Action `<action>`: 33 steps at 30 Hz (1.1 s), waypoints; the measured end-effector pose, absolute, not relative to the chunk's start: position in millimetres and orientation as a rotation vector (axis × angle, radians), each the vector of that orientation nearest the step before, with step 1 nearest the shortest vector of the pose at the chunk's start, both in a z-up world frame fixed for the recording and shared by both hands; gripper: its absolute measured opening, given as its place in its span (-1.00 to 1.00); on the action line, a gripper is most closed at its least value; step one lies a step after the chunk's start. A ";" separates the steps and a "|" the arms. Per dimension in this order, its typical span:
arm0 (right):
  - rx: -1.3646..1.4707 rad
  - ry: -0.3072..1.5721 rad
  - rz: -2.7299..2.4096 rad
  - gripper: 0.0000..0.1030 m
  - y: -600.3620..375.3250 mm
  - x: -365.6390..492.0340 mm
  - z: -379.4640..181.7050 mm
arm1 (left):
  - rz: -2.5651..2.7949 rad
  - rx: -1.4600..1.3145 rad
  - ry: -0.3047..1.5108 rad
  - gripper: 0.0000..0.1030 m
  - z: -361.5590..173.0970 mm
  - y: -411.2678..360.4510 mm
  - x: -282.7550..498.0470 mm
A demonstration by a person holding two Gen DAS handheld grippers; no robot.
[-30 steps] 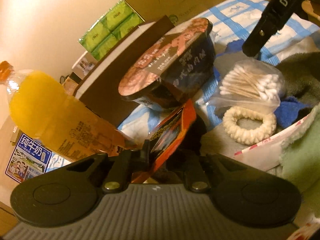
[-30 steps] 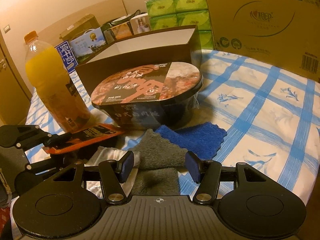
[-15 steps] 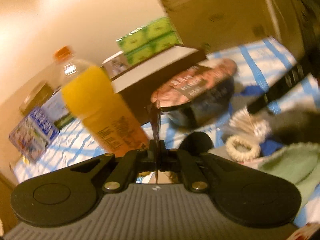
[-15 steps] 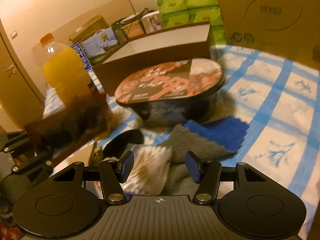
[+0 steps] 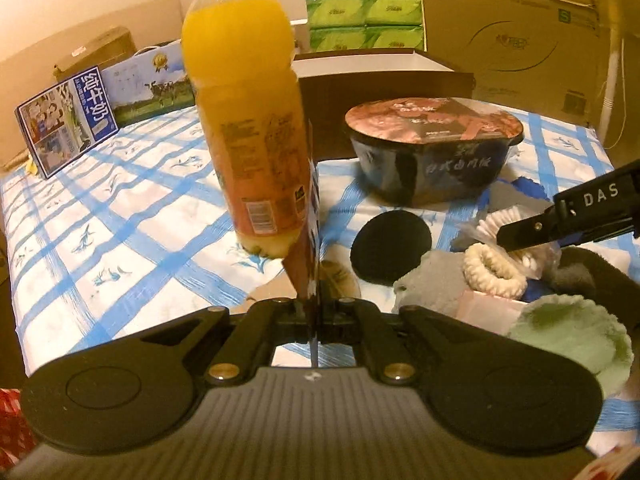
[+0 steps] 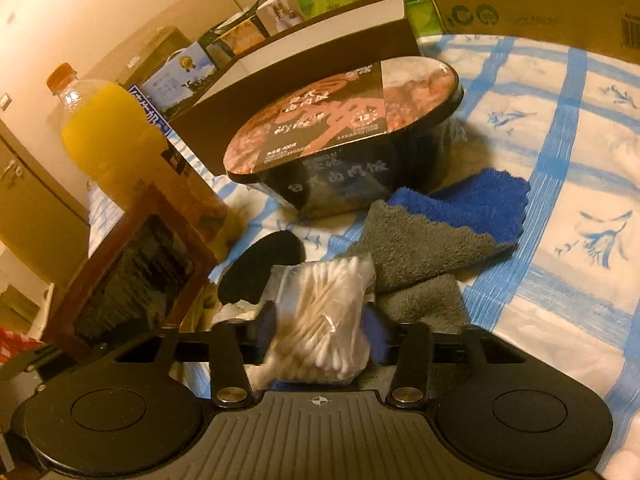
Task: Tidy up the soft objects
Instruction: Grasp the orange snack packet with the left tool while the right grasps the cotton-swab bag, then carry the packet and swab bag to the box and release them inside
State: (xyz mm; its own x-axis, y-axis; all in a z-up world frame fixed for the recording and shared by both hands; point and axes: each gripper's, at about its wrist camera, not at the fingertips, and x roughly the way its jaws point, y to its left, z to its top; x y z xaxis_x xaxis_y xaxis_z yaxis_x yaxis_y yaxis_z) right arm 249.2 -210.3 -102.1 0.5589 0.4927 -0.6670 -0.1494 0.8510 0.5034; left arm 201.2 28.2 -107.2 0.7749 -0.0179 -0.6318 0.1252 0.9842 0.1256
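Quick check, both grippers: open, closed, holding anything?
Left gripper: closed on a thin flat packet, held edge-on.
Right gripper: closed around the bag of cotton swabs.

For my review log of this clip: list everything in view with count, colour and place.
juice bottle: one, orange, upright, left of bowl
meal bowl: one, black, centre
open box: one, brown, behind bowl
towels: two, grey and blue, before bowl
round pad: one, black, near towels
hair tie: one, cream, on pile
tissue packs: green, at back
milk carton: one, blue, far left
left claw: shut on flat packet, brown
right claw: around cotton swabs, white, bagged
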 end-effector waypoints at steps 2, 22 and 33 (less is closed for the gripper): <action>0.416 0.898 0.392 -0.39 -210.6 248.6 -101.8 | -0.074 0.157 0.682 -0.93 -108.7 29.3 202.7; 0.409 0.790 0.463 -0.55 -216.8 236.6 -65.3 | -0.065 0.151 0.604 -0.94 -67.6 53.5 177.8; 0.375 0.790 0.538 -0.55 -201.4 252.9 -50.4 | 0.042 0.163 0.595 -0.94 -53.3 112.0 171.7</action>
